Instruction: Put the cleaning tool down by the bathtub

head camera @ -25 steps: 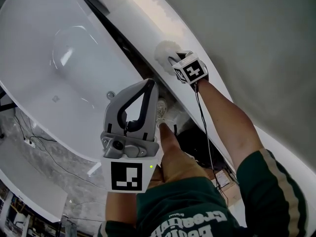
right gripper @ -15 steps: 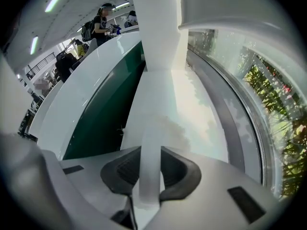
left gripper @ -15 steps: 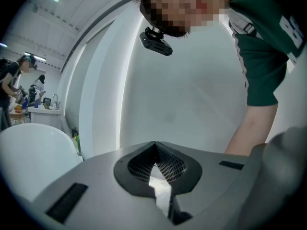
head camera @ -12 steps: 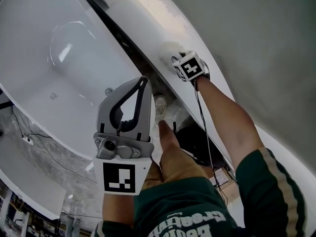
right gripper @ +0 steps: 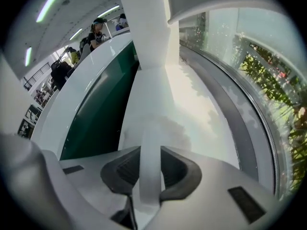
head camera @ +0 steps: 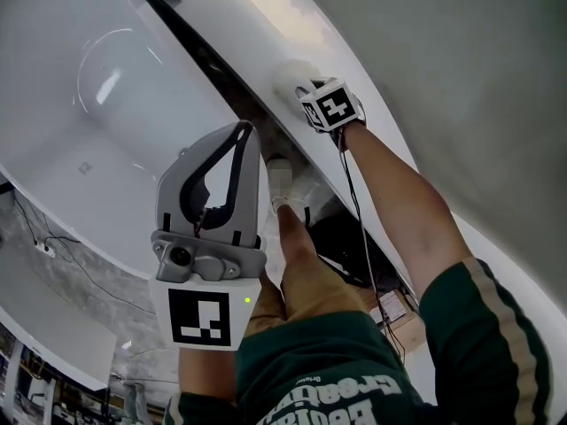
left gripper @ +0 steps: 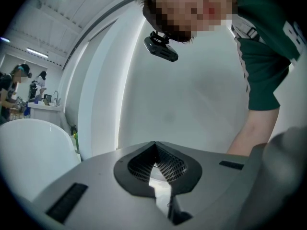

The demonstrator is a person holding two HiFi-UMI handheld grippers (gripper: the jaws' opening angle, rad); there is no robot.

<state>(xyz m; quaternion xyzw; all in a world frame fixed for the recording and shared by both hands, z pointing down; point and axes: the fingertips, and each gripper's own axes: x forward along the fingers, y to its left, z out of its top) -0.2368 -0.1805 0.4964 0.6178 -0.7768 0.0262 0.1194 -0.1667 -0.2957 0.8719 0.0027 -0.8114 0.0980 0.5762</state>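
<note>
Left gripper (head camera: 249,138) up beside the bathtub (head camera: 115,158), jaws together, empty; right gripper (head camera: 308,94) pointing down, jaws clamped on the white handle of the cleaning tool (head camera: 291,76), fluffy head at the white ledge (head camera: 266,11) just beside the tub, contact unclear. Tool looks near its spot but not released; letting go and pulling clear are left.

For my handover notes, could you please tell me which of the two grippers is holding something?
The right gripper: its jaws clamp the white handle of the cleaning tool. The left gripper has its jaws closed on nothing.
</note>
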